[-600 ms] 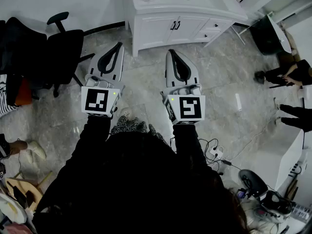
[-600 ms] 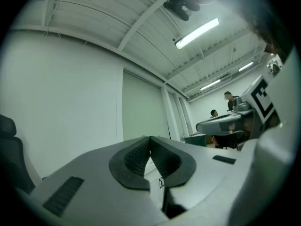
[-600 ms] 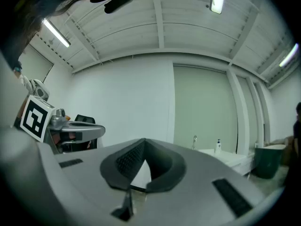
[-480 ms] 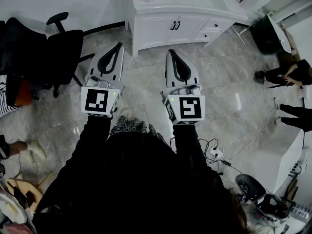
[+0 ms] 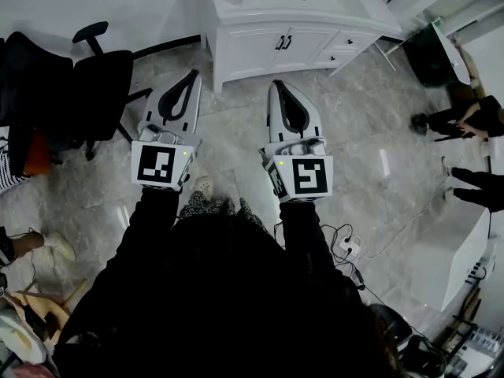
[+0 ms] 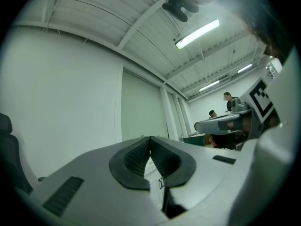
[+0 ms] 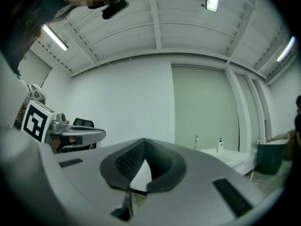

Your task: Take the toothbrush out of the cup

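The head camera looked steeply down over the left gripper and right gripper. Each gripper camera faced nearly level along its jaws; all caught the white vanity.

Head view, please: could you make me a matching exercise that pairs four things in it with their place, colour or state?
Things:
1. chair
2. cabinet
3. left gripper
4. bin

Descriptions:
A. white, at the top by the wall
B. shut, nothing in it
C. dark, on the floor at the upper right
D. black, at the left

Pairs: 1-D; 2-A; 3-B; 4-C.
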Tool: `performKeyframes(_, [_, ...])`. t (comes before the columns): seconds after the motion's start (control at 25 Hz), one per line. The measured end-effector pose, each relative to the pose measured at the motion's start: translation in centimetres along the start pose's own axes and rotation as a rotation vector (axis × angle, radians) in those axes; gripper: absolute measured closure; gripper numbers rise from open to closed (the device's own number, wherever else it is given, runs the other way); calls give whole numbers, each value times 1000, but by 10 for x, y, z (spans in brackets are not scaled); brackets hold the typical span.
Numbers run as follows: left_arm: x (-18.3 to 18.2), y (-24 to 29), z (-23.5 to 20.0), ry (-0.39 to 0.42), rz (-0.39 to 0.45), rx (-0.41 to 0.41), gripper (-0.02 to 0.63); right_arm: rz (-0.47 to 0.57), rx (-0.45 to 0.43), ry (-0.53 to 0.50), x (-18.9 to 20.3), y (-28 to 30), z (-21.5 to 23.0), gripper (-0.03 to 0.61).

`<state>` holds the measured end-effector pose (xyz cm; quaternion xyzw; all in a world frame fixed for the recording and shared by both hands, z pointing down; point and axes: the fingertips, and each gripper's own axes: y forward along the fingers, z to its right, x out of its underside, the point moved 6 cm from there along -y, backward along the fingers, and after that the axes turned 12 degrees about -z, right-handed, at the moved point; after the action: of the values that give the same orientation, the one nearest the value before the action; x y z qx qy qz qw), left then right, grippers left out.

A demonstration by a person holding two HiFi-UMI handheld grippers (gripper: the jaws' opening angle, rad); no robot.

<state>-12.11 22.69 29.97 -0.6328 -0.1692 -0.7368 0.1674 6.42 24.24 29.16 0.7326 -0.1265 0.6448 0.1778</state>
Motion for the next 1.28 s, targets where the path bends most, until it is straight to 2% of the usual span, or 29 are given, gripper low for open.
performKeyframes(0.4, [3,25,-27,-30,-1,59,606,-54,16,11,4,34,2,574])
performKeyframes(1.28, [16,68,-106,-42,7,144,606,-47,81,32,-10,111,-16,574])
